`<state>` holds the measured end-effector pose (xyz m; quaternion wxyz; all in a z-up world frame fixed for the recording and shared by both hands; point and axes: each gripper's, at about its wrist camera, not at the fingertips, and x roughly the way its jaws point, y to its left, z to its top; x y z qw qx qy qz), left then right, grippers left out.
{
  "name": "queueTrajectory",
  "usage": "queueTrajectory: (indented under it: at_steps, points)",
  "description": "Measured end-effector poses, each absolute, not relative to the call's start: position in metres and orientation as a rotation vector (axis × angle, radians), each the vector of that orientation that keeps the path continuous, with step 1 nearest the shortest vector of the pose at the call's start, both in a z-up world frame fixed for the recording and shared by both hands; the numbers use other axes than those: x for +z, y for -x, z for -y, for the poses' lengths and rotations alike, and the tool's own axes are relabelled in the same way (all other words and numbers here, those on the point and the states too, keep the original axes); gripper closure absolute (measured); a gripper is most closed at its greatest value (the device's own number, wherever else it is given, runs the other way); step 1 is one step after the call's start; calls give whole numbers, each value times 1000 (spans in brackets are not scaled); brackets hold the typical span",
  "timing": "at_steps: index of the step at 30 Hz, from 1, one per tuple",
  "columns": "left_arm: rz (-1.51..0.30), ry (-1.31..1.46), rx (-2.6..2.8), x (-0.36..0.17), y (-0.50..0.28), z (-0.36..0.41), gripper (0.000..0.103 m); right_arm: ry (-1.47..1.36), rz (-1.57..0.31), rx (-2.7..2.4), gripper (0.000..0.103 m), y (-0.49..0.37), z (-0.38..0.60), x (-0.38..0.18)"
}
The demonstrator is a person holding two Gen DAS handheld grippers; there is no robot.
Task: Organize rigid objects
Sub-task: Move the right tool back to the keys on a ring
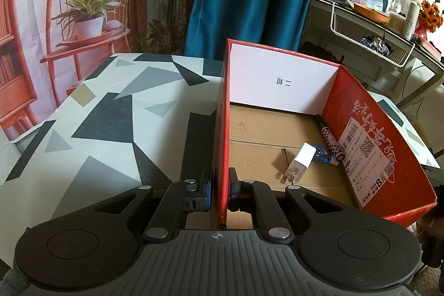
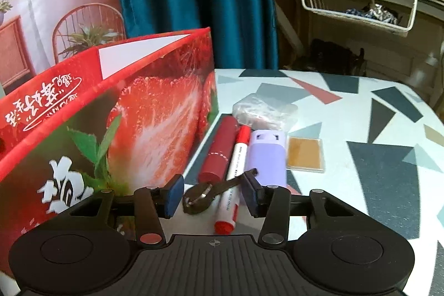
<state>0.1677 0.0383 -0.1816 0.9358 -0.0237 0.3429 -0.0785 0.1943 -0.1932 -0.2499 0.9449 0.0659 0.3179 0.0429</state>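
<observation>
My left tongs (image 1: 220,192) pinch the box (image 1: 222,129) wall. My right tongs (image 2: 212,192), spread, straddle a black tool (image 2: 205,196), its handle angling toward the right pad.

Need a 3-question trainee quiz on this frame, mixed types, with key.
1. True or false: the left tongs are shut on the red box wall.
2. What lies between the open right tongs? A) black tool B) purple case C) amber tile
3. Fill in: the box holds a white charger, a blue item and a checkered ____.

Key
1. True: one pad each side of the wall.
2. A: the black tool, beside the red-capped marker.
3. Pen, along the right wall.
</observation>
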Motion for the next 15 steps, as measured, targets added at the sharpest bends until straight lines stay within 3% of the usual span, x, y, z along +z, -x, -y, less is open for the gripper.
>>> queueTrajectory:
  at_steps: [2,15]
  points:
    - [-701,48,-161,-182,-168,-38,92,-131,-661,83,66,-198,192,-251]
    - [-701,48,-160,-182,-167,-38,92,-137,-703,47,64,-207,195,-264]
